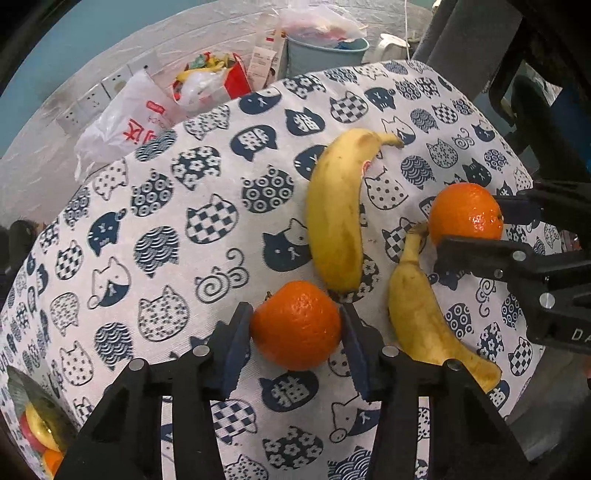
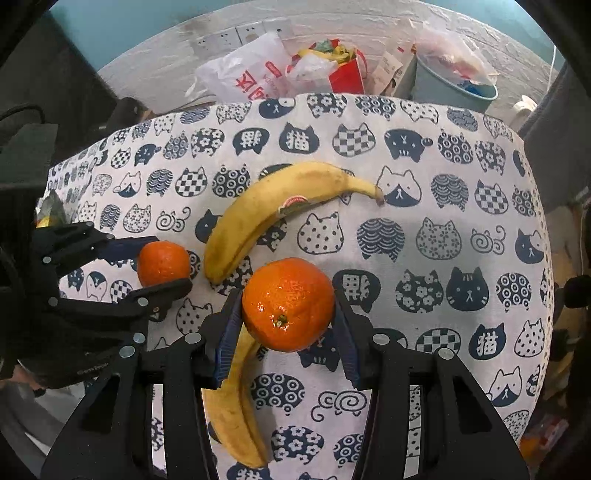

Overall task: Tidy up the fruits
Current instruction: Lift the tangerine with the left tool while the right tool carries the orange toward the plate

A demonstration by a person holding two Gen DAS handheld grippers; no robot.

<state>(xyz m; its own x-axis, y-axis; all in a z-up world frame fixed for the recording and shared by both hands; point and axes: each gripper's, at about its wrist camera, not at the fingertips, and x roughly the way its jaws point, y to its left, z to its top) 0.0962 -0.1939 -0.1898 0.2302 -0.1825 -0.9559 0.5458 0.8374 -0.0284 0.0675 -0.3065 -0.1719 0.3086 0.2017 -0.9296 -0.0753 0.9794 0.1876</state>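
Two oranges and two bananas lie on a cat-print tablecloth [image 1: 155, 229]. My left gripper [image 1: 295, 328] is shut on one orange [image 1: 295, 325]; the same orange shows in the right wrist view [image 2: 163, 263] inside the left gripper [image 2: 147, 266]. My right gripper [image 2: 286, 314] is shut on the other orange [image 2: 288, 304], seen in the left wrist view [image 1: 466, 216] between the right gripper's jaws [image 1: 476, 225]. A large banana [image 1: 338, 210] [image 2: 273, 210] lies between the oranges. A smaller banana [image 1: 428, 314] [image 2: 232, 398] lies under the right gripper.
A bowl with fruit [image 1: 37, 428] sits at the table's left edge. Behind the table are plastic bags [image 1: 125, 125], a red bag [image 1: 236, 77] of rubbish and a blue bin [image 1: 325, 51] by the wall. A dark chair back [image 1: 472, 33] stands at right.
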